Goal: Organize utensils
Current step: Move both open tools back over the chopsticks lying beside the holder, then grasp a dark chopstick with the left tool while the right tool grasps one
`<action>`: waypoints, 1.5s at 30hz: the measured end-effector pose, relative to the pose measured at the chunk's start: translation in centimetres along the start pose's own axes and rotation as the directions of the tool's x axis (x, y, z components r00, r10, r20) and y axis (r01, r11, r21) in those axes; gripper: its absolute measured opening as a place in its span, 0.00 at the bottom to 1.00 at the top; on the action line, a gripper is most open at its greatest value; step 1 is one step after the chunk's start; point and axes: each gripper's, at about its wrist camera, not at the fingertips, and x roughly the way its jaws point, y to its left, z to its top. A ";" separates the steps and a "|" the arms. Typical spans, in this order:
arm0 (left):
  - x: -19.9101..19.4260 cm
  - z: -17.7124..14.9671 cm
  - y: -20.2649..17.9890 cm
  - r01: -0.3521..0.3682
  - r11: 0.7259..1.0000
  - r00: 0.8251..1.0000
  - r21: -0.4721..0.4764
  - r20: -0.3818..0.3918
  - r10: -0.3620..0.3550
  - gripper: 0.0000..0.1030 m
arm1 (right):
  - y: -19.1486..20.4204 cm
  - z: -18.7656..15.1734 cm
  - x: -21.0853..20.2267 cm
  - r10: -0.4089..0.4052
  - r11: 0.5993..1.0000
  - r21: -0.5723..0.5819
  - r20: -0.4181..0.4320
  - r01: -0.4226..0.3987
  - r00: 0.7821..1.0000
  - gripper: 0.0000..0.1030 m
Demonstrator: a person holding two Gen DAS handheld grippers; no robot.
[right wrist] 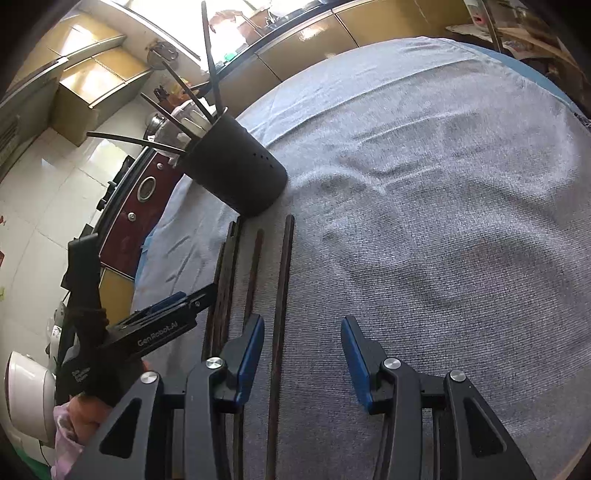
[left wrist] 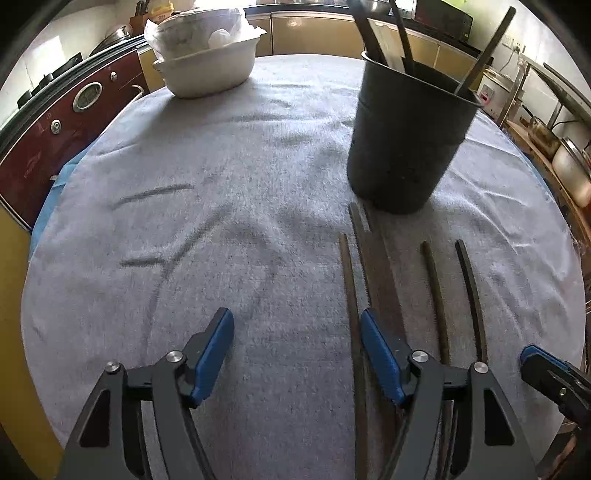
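A black utensil cup (left wrist: 406, 144) stands on the grey cloth with several dark sticks in it; it also shows in the right wrist view (right wrist: 236, 173). Several dark chopsticks (left wrist: 373, 266) lie side by side on the cloth in front of the cup, also in the right wrist view (right wrist: 282, 288). My left gripper (left wrist: 297, 354) is open and empty, low over the cloth, its right finger over the chopsticks. My right gripper (right wrist: 303, 354) is open and empty, one chopstick running between its fingers. The left gripper shows at the left of the right wrist view (right wrist: 166, 317).
A white bowl (left wrist: 207, 70) with a plastic-wrapped item stands at the table's far left. A dark red appliance (left wrist: 55, 125) stands beside the left edge. Shelves with pots (left wrist: 554, 147) are at the right. Kitchen cabinets (left wrist: 314, 33) run behind the table.
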 end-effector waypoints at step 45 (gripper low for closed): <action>1.5 3.3 -0.3 0.132 0.987 0.991 0.089 -0.035 -0.129 0.27 | 4.8 4.9 5.7 -0.398 0.881 -0.316 -0.088 0.353 0.913 0.22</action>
